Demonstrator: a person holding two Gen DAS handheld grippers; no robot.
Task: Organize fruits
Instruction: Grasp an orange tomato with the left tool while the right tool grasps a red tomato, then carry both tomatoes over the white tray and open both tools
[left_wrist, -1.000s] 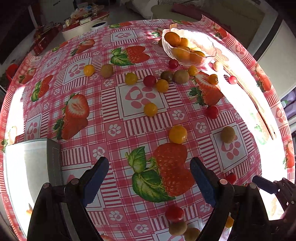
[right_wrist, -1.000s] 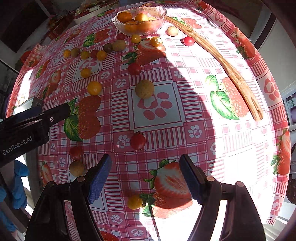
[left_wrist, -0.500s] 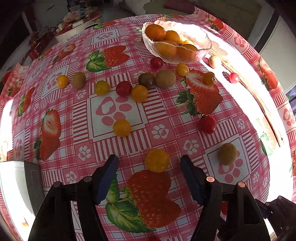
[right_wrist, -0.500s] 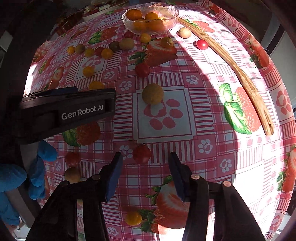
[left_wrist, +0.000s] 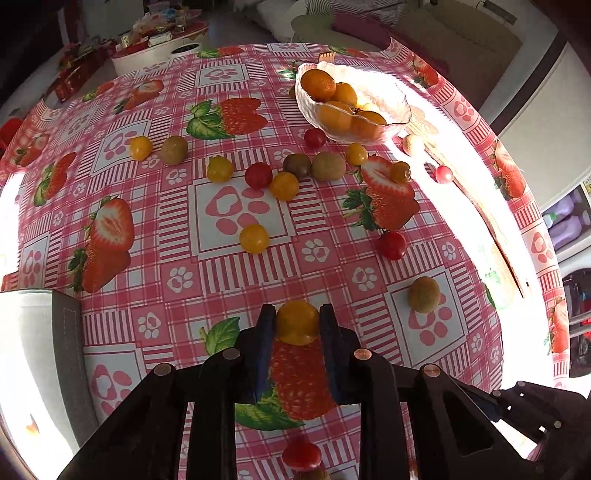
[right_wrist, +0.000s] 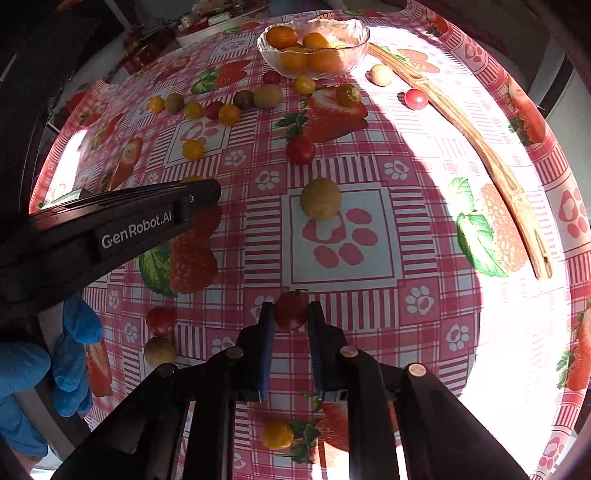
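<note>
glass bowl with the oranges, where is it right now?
The glass bowl sits at the table's far side, upper right of centre in the left wrist view, with a red cherry tomato just in front and wooden tongs on its right.

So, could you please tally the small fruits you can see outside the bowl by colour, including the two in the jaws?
red fruit: 6
yellow or orange fruit: 8
green or brown fruit: 5
pale cream fruit: 1
Total: 20
</note>
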